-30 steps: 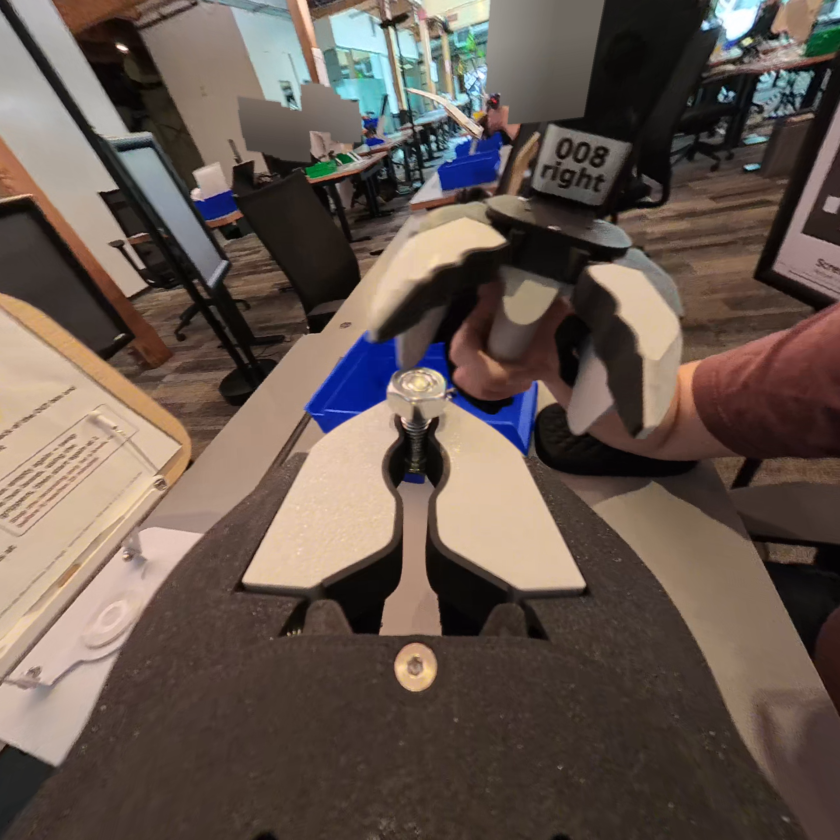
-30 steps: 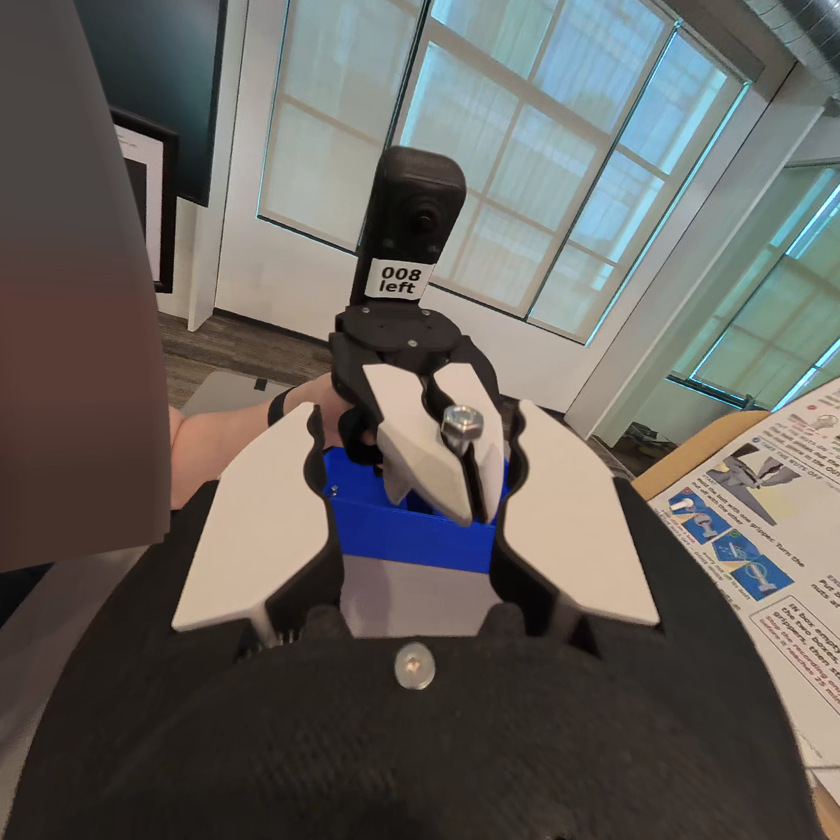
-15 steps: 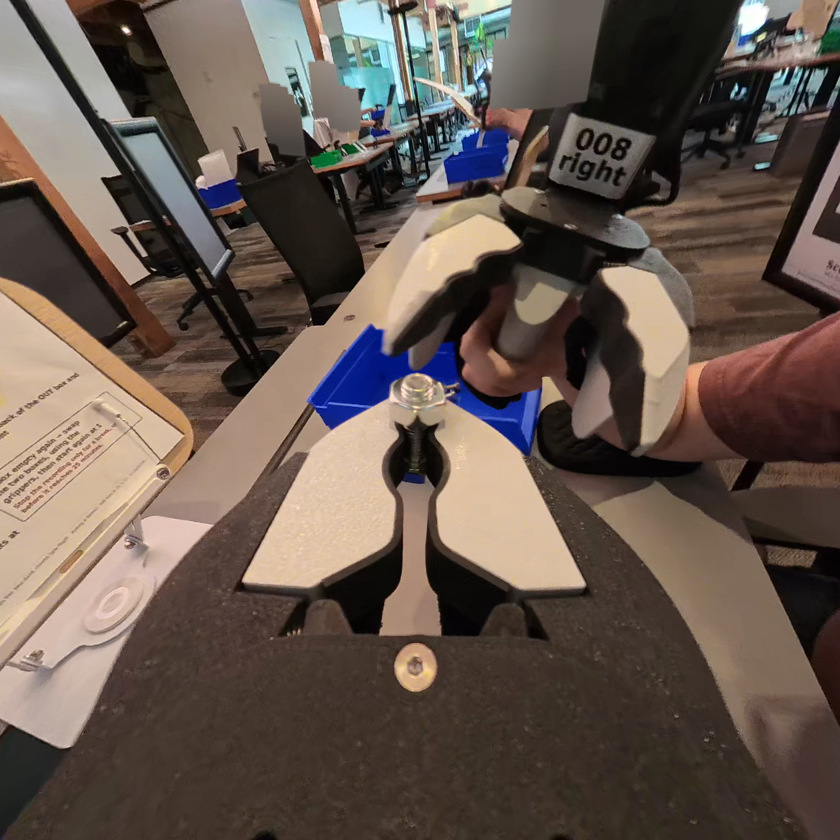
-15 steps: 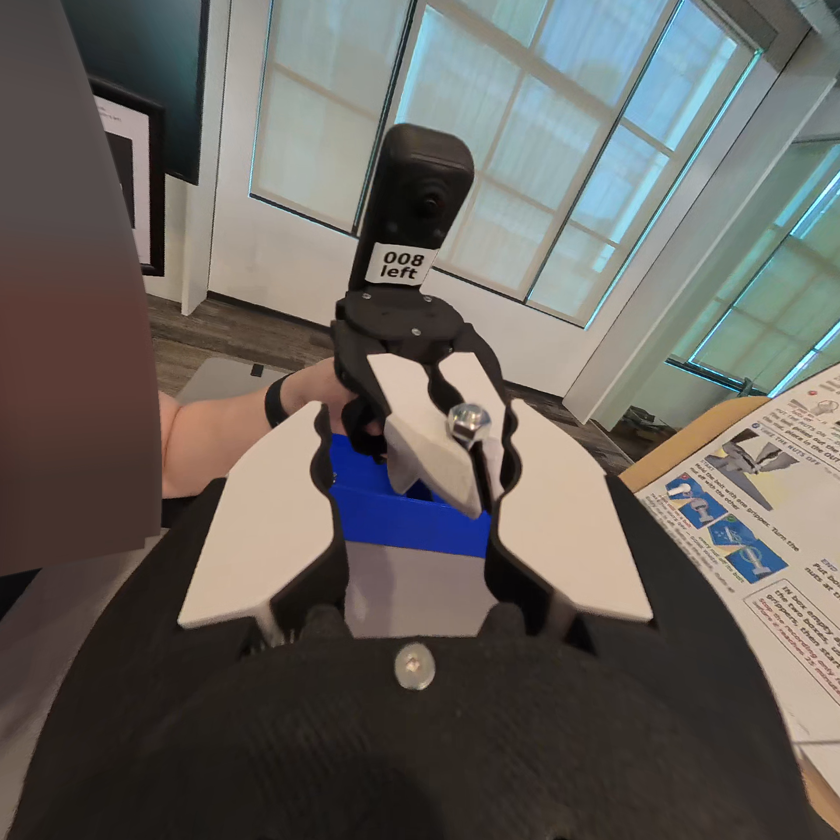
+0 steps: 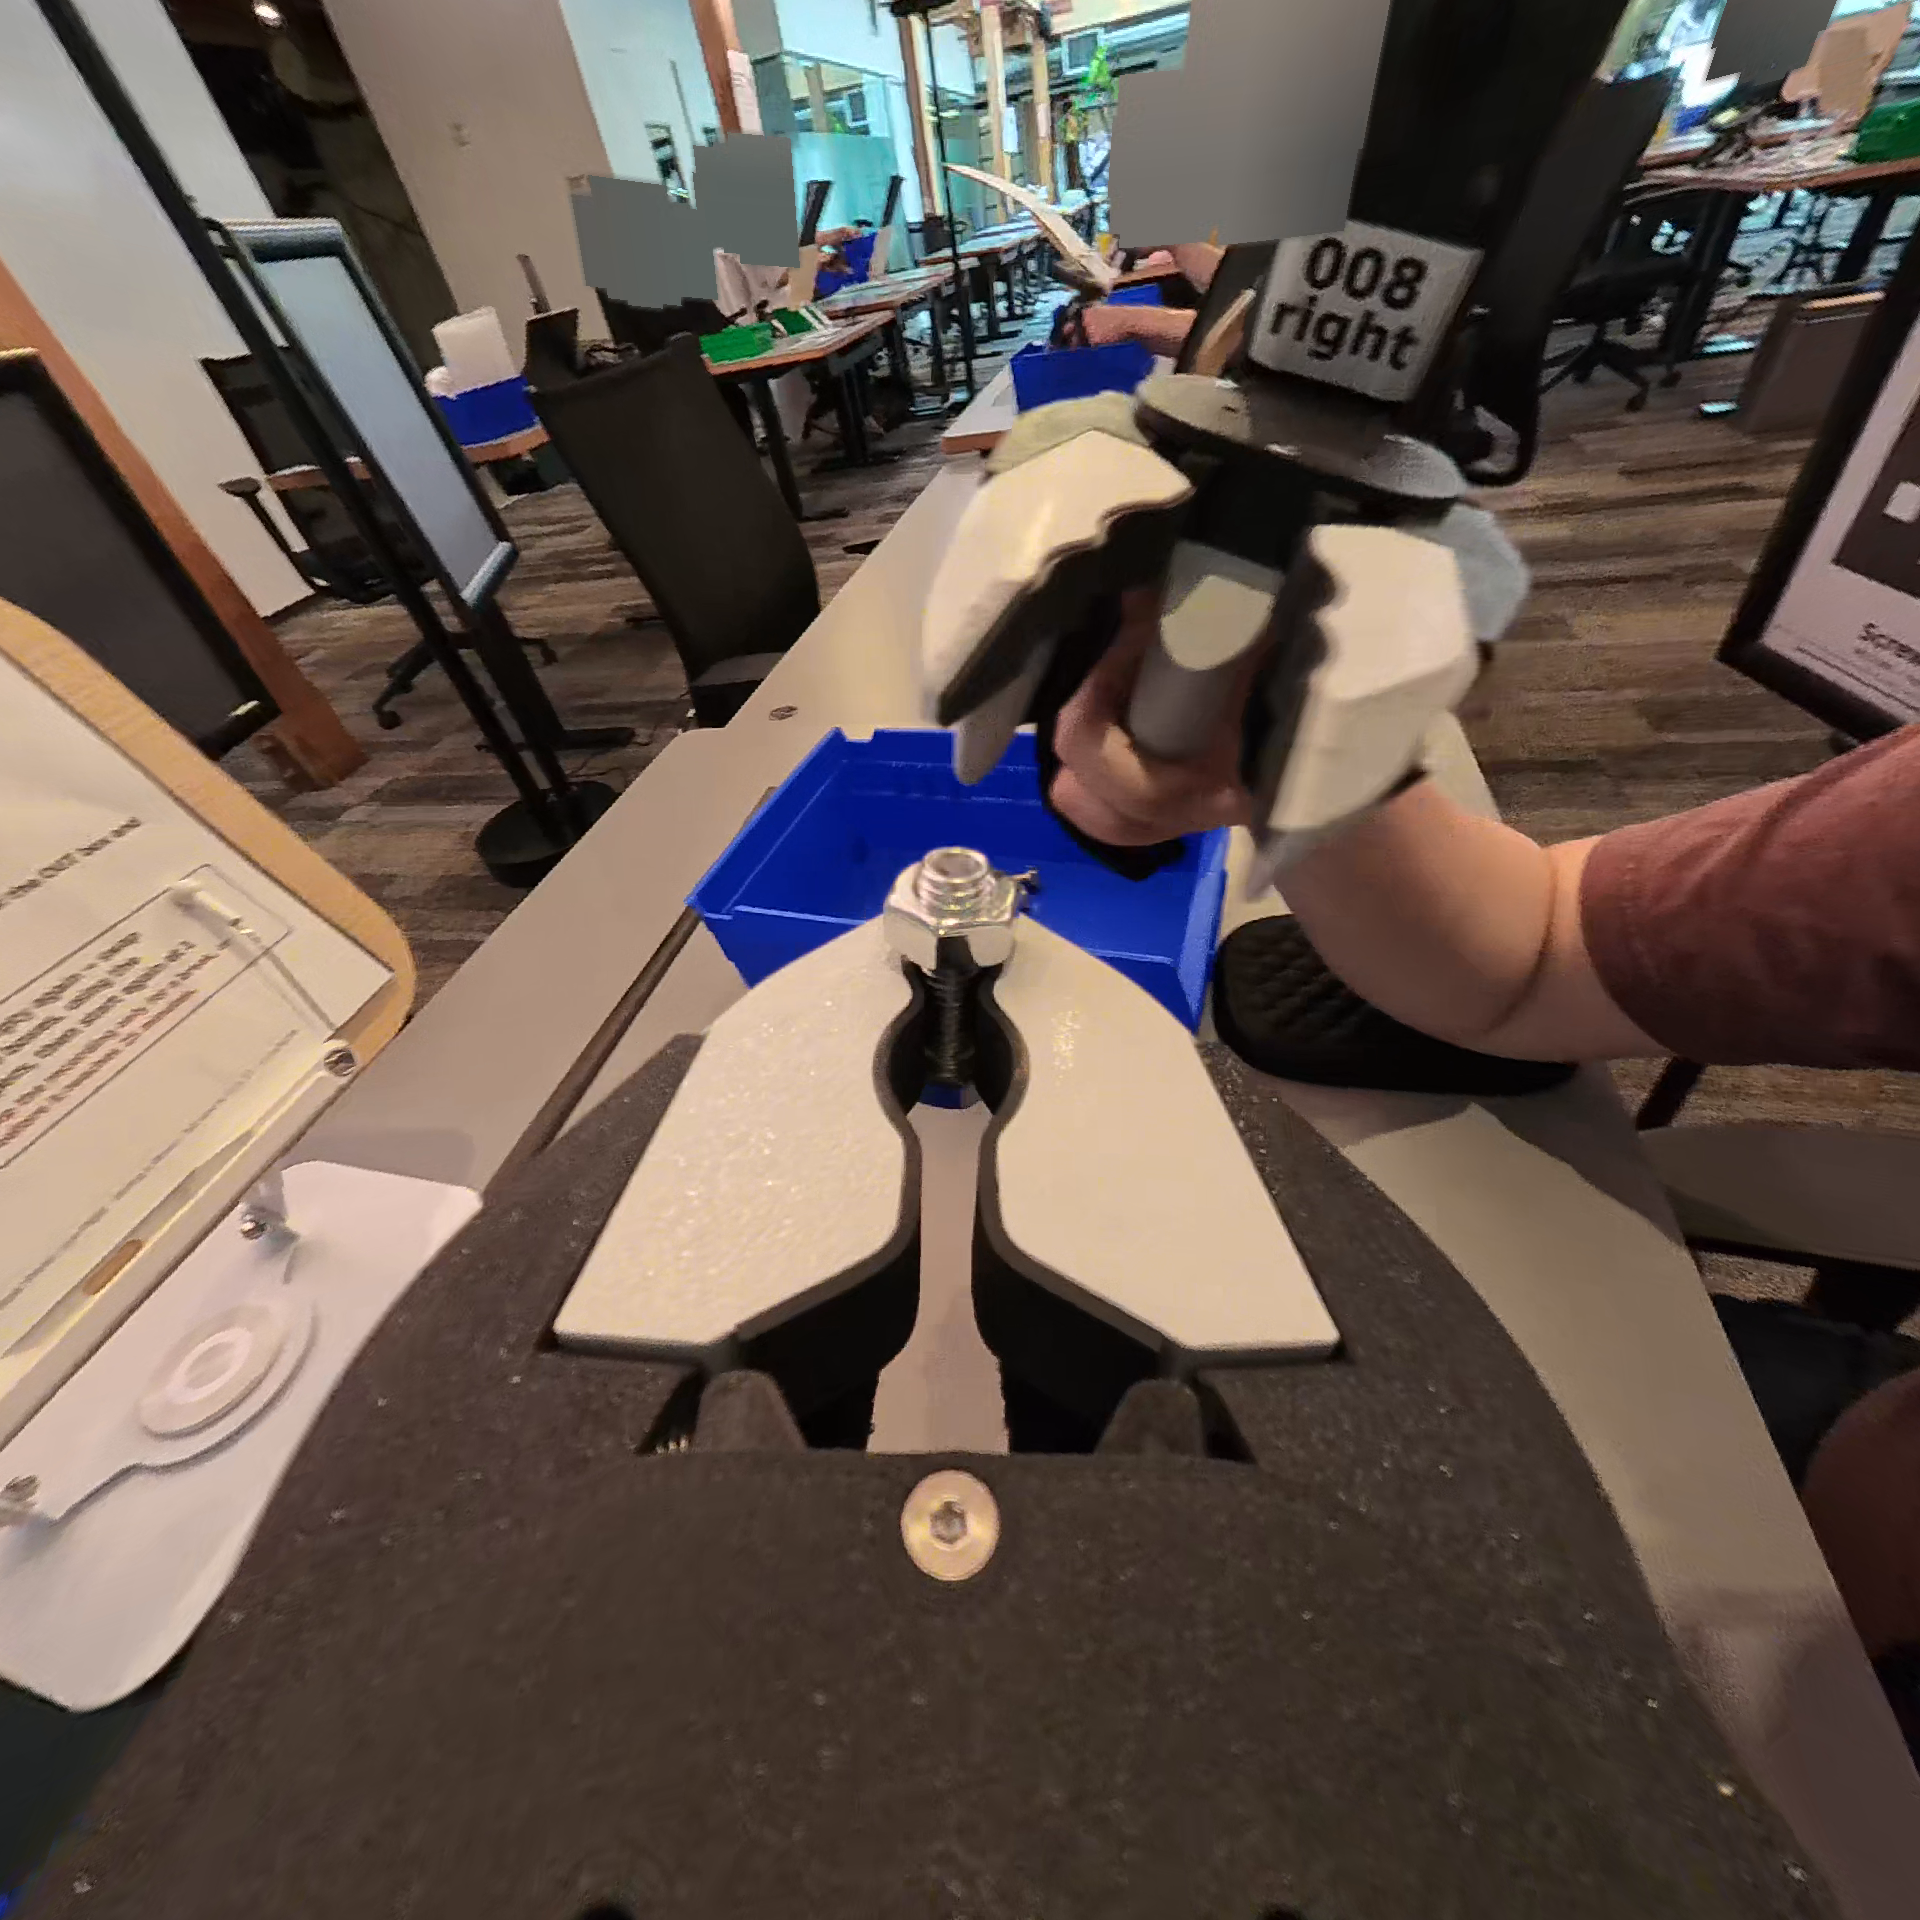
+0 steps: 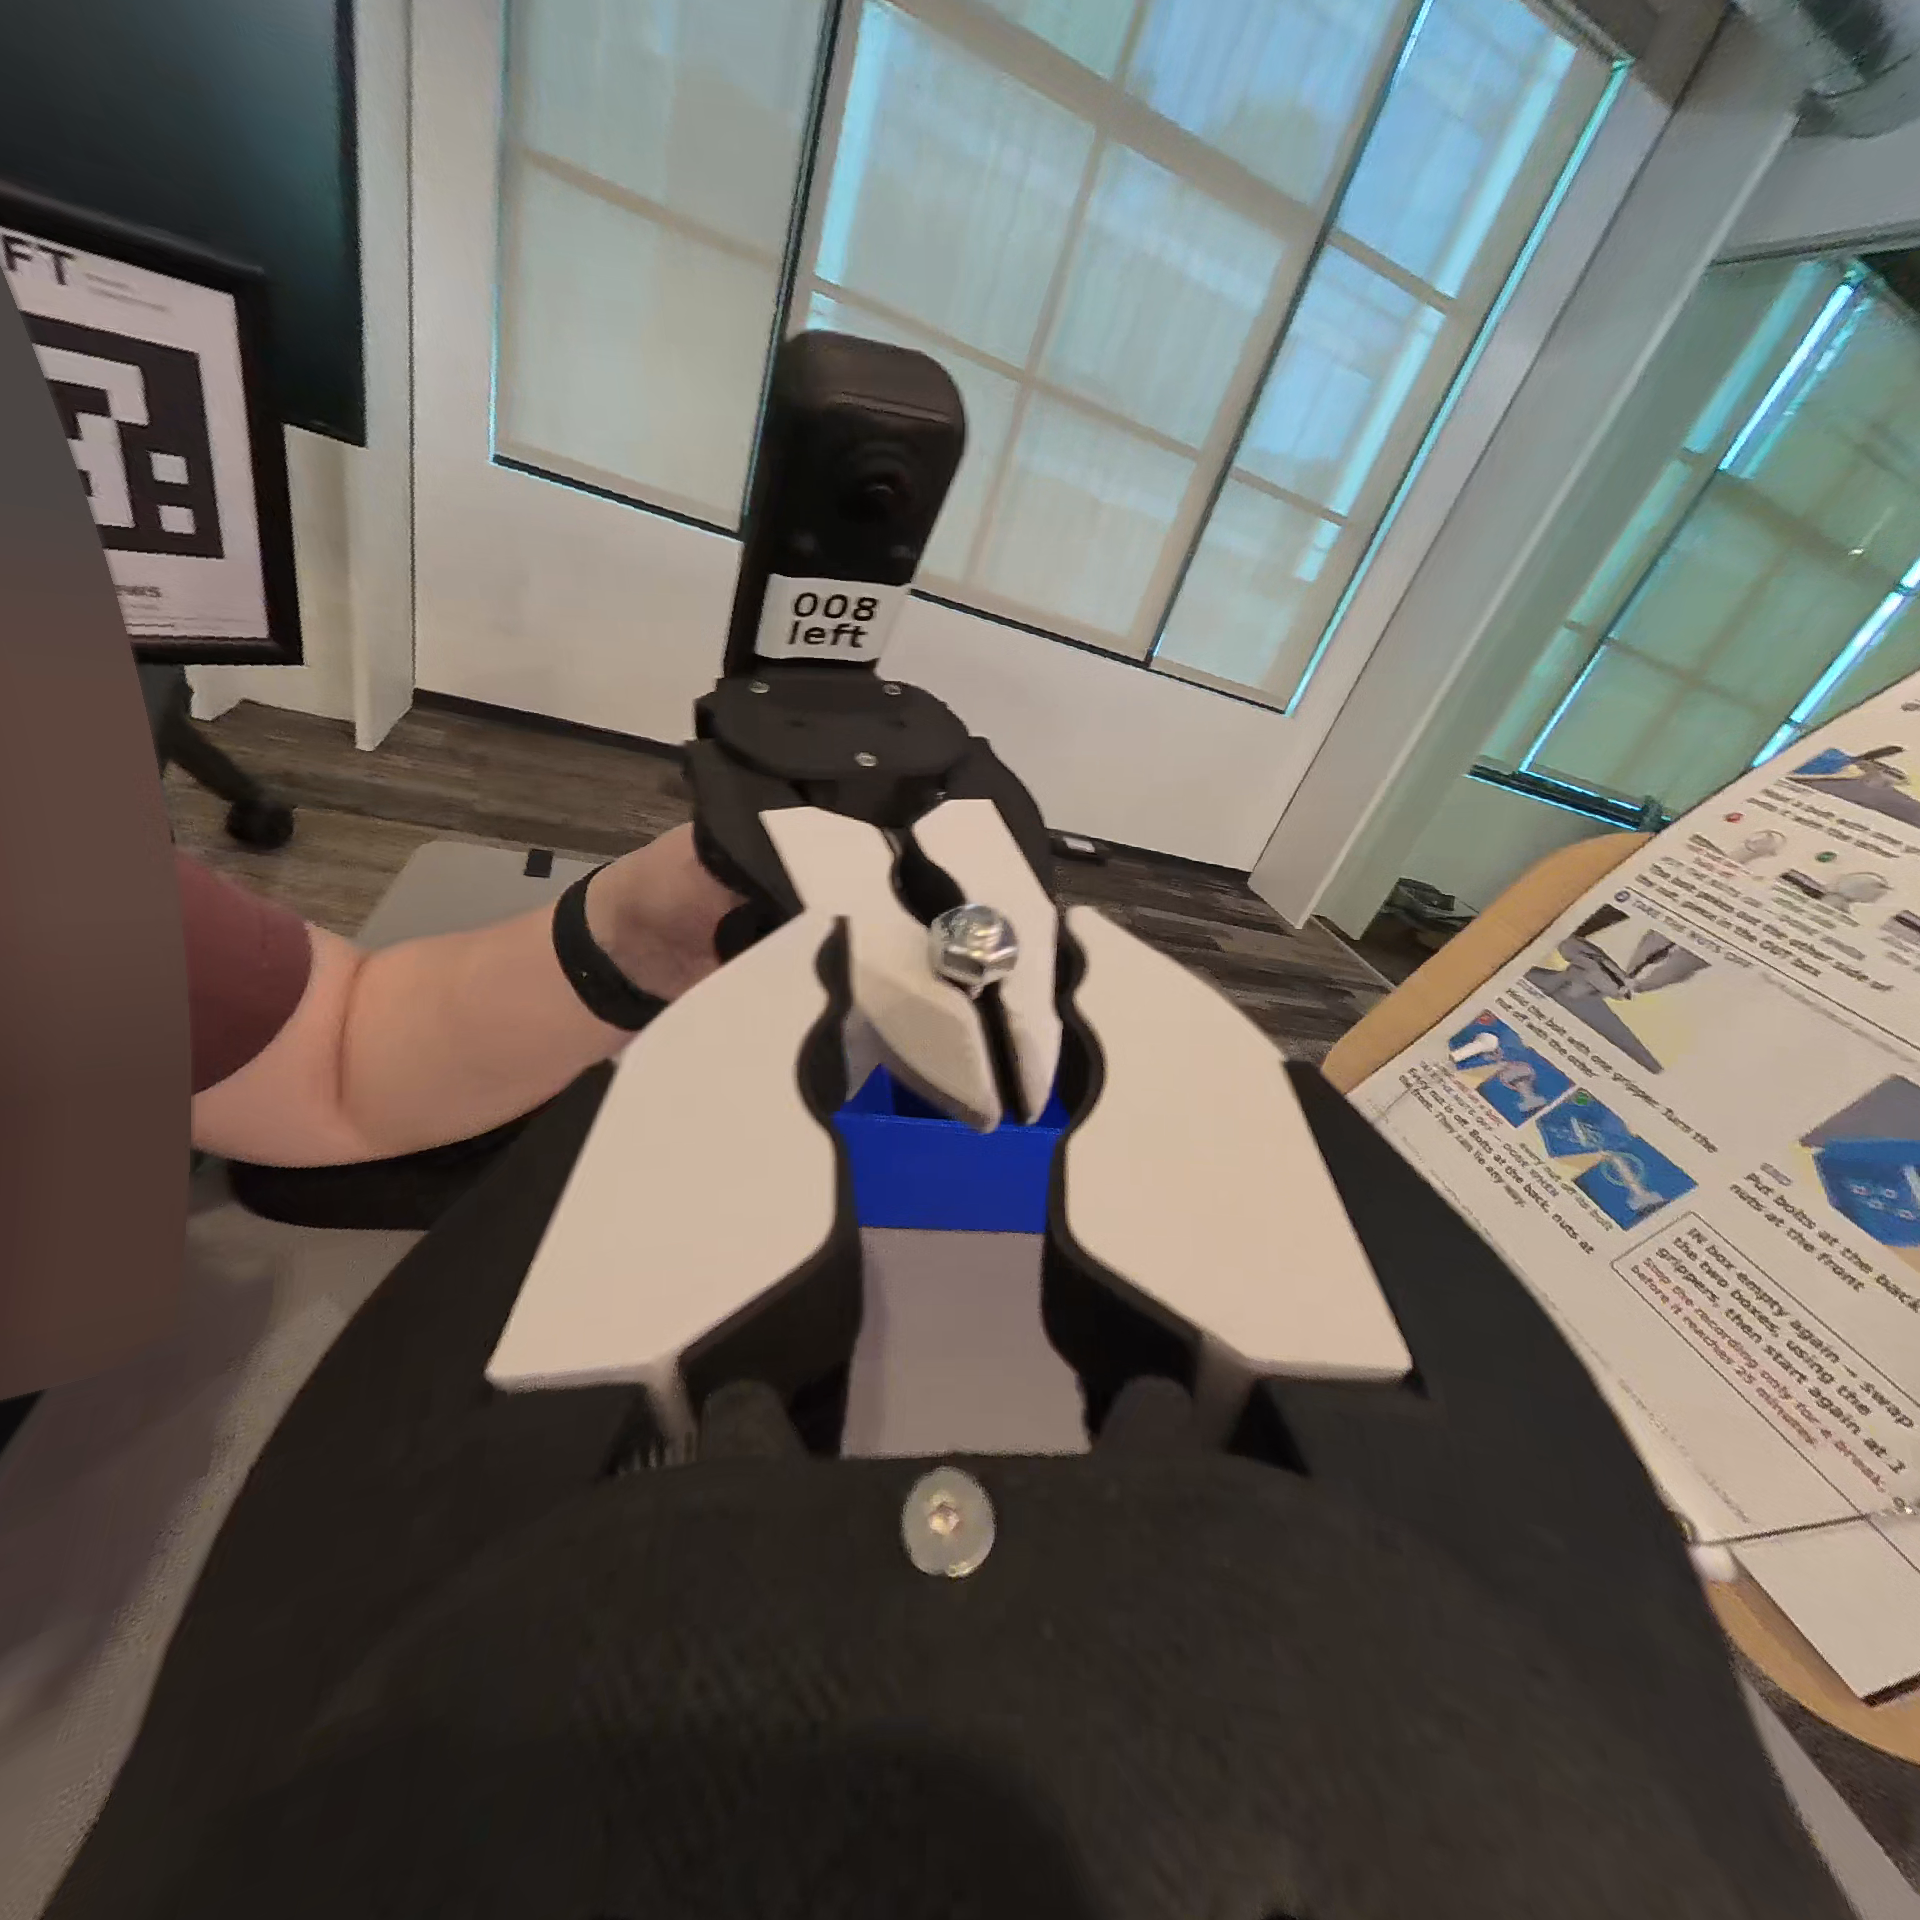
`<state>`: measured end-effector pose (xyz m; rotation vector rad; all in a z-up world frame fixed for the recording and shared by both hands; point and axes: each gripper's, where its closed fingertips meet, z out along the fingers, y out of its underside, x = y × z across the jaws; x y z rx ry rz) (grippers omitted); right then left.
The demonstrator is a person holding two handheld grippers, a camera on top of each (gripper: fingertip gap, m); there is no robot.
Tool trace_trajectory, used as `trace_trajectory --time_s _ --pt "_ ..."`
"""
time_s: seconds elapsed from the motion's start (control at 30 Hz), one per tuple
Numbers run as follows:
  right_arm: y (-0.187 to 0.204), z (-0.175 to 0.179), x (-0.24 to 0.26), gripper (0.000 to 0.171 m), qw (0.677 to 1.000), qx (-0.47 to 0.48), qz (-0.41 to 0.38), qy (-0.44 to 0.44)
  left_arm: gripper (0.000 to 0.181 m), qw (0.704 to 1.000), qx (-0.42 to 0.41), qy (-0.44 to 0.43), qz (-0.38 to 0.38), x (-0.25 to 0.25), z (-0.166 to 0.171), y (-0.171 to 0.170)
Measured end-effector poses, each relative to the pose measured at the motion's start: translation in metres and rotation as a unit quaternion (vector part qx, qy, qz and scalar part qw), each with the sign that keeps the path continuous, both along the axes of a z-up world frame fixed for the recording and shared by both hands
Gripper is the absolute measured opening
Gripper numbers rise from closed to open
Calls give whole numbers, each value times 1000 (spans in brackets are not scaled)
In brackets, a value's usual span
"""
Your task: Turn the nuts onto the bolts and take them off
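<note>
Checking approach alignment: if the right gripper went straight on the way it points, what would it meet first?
Likely the nut on the bolt, clamped in the left gripper. It sits centred just ahead of the right gripper, whose jaws are open; the exact depth is unclear.

Two grippers: left (image 5: 951, 997), right (image 5: 1122, 779). One bolt (image 5: 948, 1023), one nut (image 5: 948, 920) on it. One blue bin (image 5: 831, 883) nearby, one instruction board (image 6: 1662, 1195).

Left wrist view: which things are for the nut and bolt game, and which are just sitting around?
For the job:
- bolt, clamped in the left gripper
- nut on the bolt's tip
- right gripper, open, empty
- blue bin

Just lying about:
- instruction board
- black chair
- standing screen
</note>
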<state>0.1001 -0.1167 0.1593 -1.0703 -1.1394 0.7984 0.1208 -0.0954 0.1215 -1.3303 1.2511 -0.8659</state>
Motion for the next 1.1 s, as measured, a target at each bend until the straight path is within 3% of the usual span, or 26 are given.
trace_trajectory --time_s 0.13,0.4,0.57,0.67,0.97,1.1 --pt "7 -4 -2 9 999 -30 8 10 3 999 19 29 -8 8 -9 -7" --pt "6 -12 -5 10 998 -56 32 -7 3 999 17 41 -14 10 -13 -9" --pt "5 -16 -6 20 995 -81 50 -12 3 999 13 44 -18 11 -15 -10" --pt "7 -16 -8 10 995 -84 47 -6 3 999 13 45 -15 11 -15 -9" --pt "3 -17 -8 9 990 -115 76 -3 4 998 18 46 -28 12 -16 -14" --pt "6 -18 -8 9 989 -123 78 -1 23 999 13 39 -22 13 -14 -11"
